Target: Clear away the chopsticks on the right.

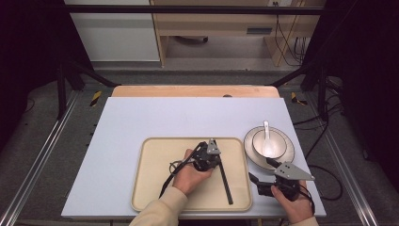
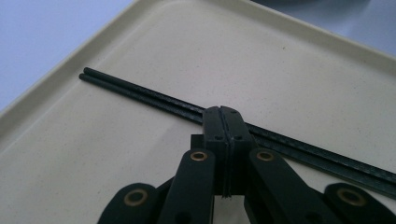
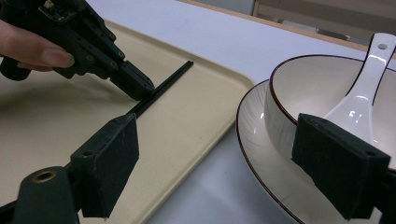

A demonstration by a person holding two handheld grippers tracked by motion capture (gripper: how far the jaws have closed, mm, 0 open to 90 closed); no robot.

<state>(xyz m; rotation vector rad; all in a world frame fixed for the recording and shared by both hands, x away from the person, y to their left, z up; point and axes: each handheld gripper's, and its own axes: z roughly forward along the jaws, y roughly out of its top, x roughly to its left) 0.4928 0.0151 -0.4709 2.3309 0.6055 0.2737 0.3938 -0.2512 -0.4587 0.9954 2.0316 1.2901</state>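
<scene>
Black chopsticks (image 2: 140, 92) on tray (image 2: 280, 60), left tongs (image 2: 223, 112) (jaws closed) touching.

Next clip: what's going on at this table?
A person works with a hand-held gripper in each hand. The left hand-held gripper is shut, its tips down at a pair of black chopsticks lying side by side on a beige tray; whether it grips them is unclear. The right hand-held gripper is open beside a bowl holding a white spoon, on a plate.
</scene>
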